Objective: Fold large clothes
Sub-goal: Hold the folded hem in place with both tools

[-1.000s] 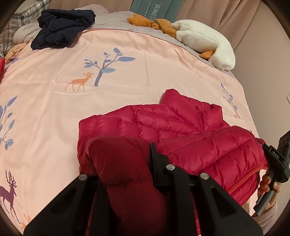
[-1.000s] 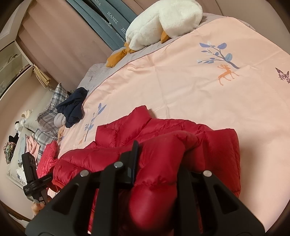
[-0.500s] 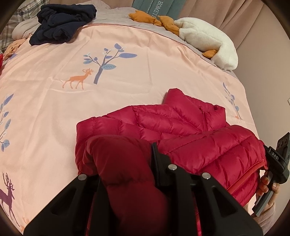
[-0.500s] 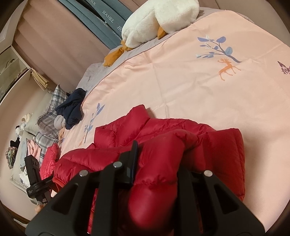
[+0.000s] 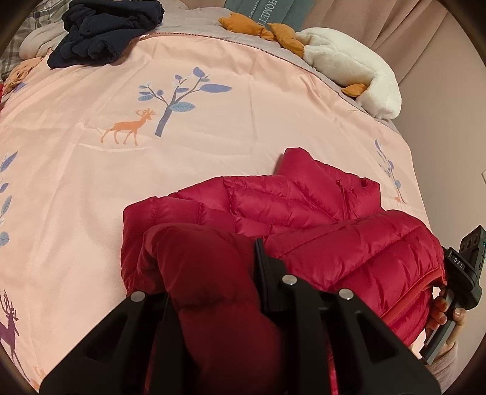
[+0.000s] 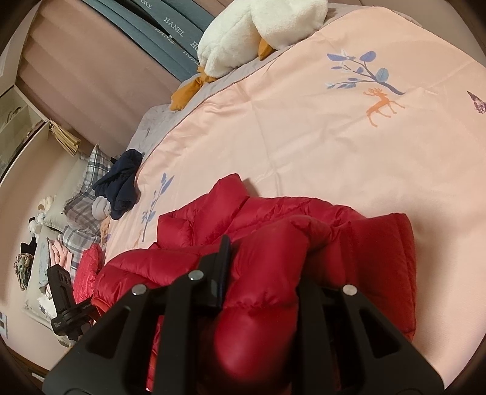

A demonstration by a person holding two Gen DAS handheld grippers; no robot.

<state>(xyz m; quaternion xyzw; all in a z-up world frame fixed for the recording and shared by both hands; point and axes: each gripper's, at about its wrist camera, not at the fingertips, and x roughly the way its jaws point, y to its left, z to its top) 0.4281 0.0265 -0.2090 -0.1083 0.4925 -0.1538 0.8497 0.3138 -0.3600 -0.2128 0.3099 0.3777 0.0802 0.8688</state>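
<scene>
- Pink duvet point(image 5: 212, 145), printed with deer and trees, covers the bed and fills everything beyond both sets of fingers.
- Red puffer jacket point(image 5: 303, 212) lies on the duvet right ahead of the fingers, its collar end farthest from them and its near hem lifted off the bed.
- White plush point(image 6: 261, 27) and a navy garment point(image 5: 106, 33) sit well beyond the fingers at the head of the bed, apart from the jacket.
- Left gripper point(image 5: 212, 273) has its fingers nearly closed, pinching a thick roll of the jacket's near edge.
- Right gripper point(image 6: 264, 267) does the same on the other end of that edge; quilted fabric bulges up between its fingers.
- Seen from the left wrist, a hand point(image 5: 443, 313) holds the right gripper's handle just past the jacket's side.
- Step in hand, as I judge it: carrying the lower hem up and over for a crosswise fold onto the chest.
- Next move calls for both ends travelling forward level and together, laying the hem near the collar, then letting go; slippery padding may spring back.
</scene>
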